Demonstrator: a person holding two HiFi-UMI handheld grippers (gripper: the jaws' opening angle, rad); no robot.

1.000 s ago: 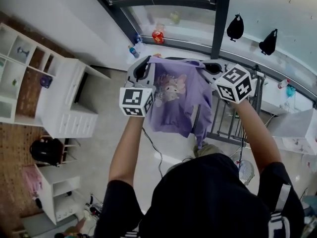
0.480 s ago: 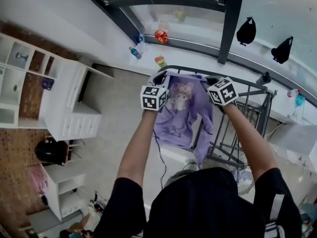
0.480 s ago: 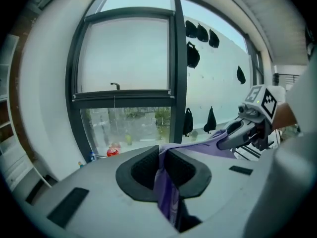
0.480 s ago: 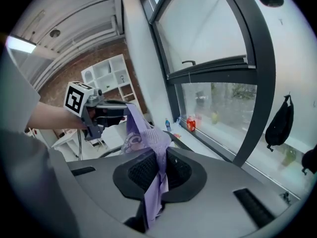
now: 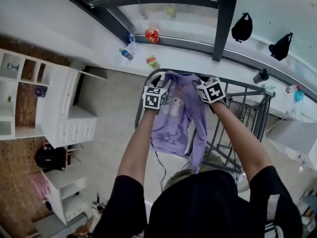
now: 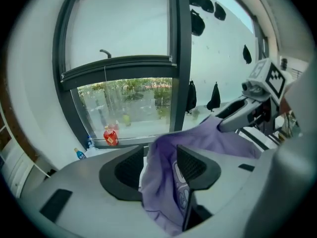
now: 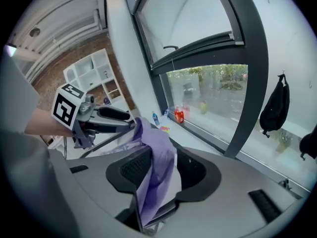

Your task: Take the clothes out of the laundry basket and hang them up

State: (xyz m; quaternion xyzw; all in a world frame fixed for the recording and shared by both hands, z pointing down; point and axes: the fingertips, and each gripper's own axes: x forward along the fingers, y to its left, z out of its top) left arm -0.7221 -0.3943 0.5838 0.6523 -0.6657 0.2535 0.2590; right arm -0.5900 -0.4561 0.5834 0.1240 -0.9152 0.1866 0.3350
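Observation:
A purple shirt (image 5: 174, 119) with a cartoon print hangs over the top rail of a grey drying rack (image 5: 246, 87). My left gripper (image 5: 159, 81) is at its left shoulder and my right gripper (image 5: 204, 79) at its right shoulder. In the left gripper view the shirt (image 6: 163, 182) lies loose between the jaws of the left gripper (image 6: 161, 165), which have just been opening and stand wide. In the right gripper view the cloth (image 7: 156, 167) drapes against one jaw of the right gripper (image 7: 166, 167), whose jaws have also been opening, with a gap on the other side.
White shelving units (image 5: 64, 113) stand at the left. Bottles and a red can (image 5: 151, 34) sit on the window ledge beyond the rack. Black bags (image 5: 241, 28) hang on the wall. A dark backpack (image 5: 49, 157) and a cable lie on the floor.
Both grippers have come down and away from me with the purple shirt. It was held up high and spread out. It now rests over the rack's top rail.

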